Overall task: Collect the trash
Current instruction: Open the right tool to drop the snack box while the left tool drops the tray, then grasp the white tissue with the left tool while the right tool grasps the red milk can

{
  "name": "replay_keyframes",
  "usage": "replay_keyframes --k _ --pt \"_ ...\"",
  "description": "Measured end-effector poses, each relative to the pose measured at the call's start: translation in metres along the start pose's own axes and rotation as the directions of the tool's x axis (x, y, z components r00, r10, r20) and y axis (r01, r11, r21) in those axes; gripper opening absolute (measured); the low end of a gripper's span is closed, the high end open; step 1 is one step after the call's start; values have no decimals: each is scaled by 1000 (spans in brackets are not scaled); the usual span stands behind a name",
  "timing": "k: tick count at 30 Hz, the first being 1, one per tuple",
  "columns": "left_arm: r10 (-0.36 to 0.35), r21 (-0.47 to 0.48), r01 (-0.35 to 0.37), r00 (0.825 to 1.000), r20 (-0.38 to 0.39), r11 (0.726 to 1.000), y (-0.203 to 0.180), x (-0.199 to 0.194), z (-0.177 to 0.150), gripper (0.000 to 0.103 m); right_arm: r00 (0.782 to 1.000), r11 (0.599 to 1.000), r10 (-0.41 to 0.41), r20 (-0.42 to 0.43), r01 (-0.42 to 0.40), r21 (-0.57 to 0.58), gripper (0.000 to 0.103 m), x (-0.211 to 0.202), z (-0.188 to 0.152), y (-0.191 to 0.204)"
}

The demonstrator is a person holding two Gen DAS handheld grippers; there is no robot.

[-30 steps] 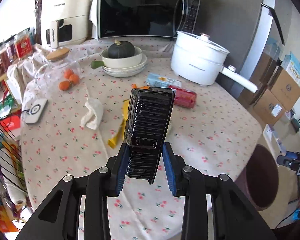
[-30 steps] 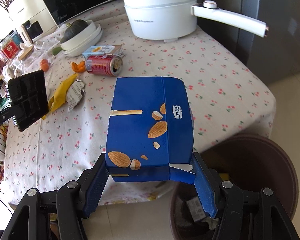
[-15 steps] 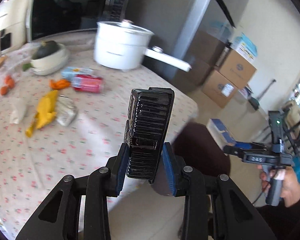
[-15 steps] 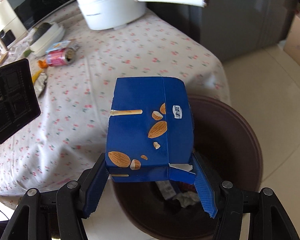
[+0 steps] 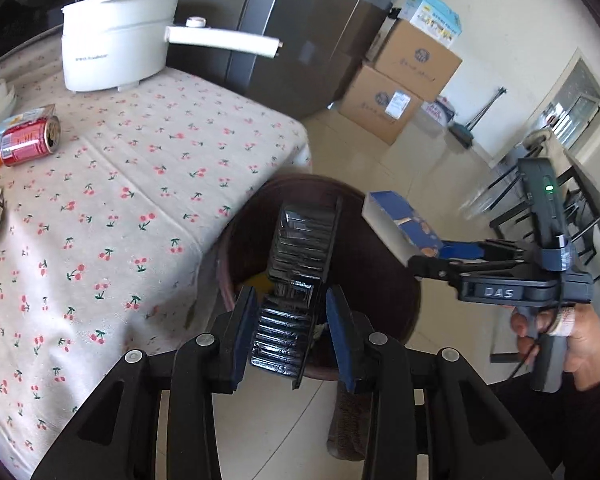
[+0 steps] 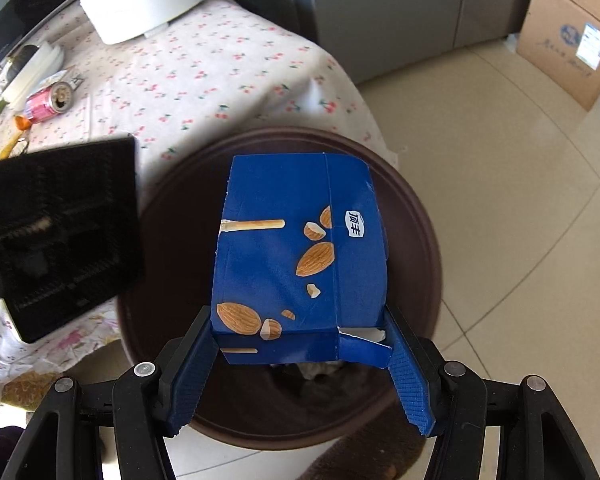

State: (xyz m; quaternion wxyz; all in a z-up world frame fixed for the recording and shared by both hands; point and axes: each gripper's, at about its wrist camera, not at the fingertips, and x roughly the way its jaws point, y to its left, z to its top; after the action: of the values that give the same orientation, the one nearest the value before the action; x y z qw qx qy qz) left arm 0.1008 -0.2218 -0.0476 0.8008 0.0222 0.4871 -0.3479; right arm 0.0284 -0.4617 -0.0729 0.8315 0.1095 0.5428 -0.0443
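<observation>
Both hands had swung from the desk (image 5: pixel 132 184) to the bin (image 6: pixel 420 216). Left jaws were opening, black tray (image 5: pixel 296 280) loose between them over the bin; right jaws clenched the blue box (image 6: pixel 300 256) above it.

Bright daylight, heavy fisheye bend with dark corners; black tray (image 6: pixel 60 236) motion-blurred, glare on floor (image 6: pixel 520 208) tiles.

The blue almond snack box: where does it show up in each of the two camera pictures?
Left wrist view: the blue snack box is right of centre, held out over the brown bin by the right hand-held gripper.
Right wrist view: the box fills the centre, clamped between the blue pads, above the bin.
Shared landmark: the red can lying on the cherry tablecloth.
</observation>
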Motion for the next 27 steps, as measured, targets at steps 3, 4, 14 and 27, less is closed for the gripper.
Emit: replay_keyframes --k 3,4,14,27 --pt "37 -2 -37 999 -3 999 1 1 -1 72 1000 1000 -6 -8 6 0 69 1 -2 -3" --pt "52 -1 -52 999 -6 999 3 1 -1 75 1000 1000 -6 -10 6 -2 69 1 -3 -4" --pt "191 -16 -192 981 -34 981 38 -14 -12 97 1000 1000 -3 -25 3 -20 70 8 3 3" --pt "254 -131 -256 967 -34 958 90 -54 -24 99 1000 1000 -12 -27 11 -25 82 12 14 30"
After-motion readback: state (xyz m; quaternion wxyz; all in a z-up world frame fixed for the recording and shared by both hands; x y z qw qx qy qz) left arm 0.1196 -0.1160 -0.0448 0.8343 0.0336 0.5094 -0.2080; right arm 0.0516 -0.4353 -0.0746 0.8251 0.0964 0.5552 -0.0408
